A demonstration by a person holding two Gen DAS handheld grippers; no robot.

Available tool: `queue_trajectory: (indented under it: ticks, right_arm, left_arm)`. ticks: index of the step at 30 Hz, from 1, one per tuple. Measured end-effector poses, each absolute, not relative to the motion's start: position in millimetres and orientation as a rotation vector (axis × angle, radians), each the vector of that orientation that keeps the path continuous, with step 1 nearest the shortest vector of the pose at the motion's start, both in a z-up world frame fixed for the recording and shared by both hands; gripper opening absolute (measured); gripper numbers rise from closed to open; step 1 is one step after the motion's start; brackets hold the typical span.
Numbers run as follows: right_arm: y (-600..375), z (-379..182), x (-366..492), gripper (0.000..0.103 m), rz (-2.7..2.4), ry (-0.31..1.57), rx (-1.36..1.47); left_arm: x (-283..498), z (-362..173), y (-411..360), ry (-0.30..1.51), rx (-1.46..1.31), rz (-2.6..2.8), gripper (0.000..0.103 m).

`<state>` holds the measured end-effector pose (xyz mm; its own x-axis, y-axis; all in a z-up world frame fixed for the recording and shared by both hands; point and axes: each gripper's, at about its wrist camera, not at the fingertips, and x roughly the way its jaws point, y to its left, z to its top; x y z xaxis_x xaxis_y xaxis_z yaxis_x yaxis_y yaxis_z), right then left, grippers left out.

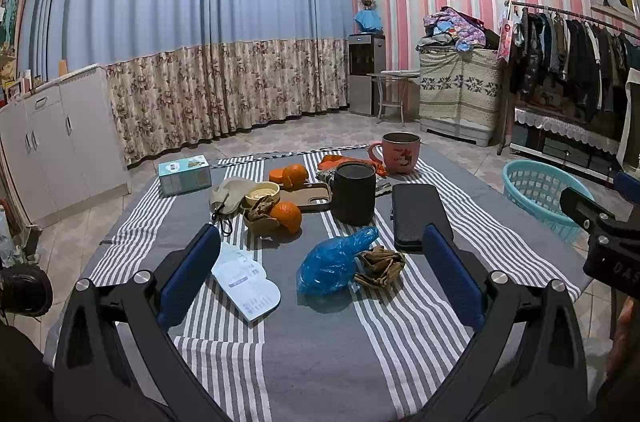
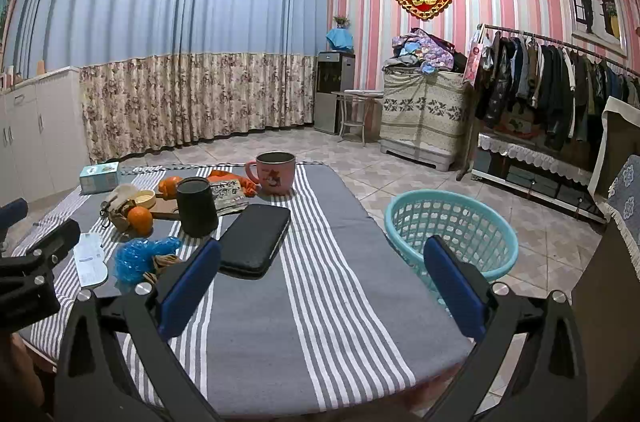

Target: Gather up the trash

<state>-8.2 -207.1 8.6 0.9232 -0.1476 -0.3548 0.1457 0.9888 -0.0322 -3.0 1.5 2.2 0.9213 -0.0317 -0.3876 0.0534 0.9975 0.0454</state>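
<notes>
A crumpled blue plastic bag [image 1: 336,260] lies on the striped tablecloth with a crumpled brown paper [image 1: 380,267] touching its right side. A white leaflet [image 1: 246,280] lies to its left. More brown paper [image 1: 260,212] sits by an orange. My left gripper [image 1: 324,264] is open and empty, its fingers on either side of the bag and paper, just above the table. My right gripper [image 2: 322,272] is open and empty over the table's right edge, beside a teal basket [image 2: 452,234] on the floor. The blue bag also shows in the right wrist view [image 2: 140,258].
On the table stand a black cup [image 1: 354,192], a pink mug [image 1: 400,152], a black case [image 1: 420,216], oranges [image 1: 286,216], a small bowl [image 1: 262,192], a phone case [image 1: 308,196] and a tissue box [image 1: 184,174]. White cabinets stand left, a clothes rack right.
</notes>
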Motion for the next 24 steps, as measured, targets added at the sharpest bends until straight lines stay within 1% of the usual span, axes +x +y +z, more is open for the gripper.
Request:
queue_trajectory:
  ticks: [24]
  right_arm:
    - [-214.3, 4.9, -10.9, 0.099, -0.155, 0.371, -0.002]
  left_arm:
    - [0.0, -3.0, 1.9, 0.409, 0.048, -0.058, 0.098]
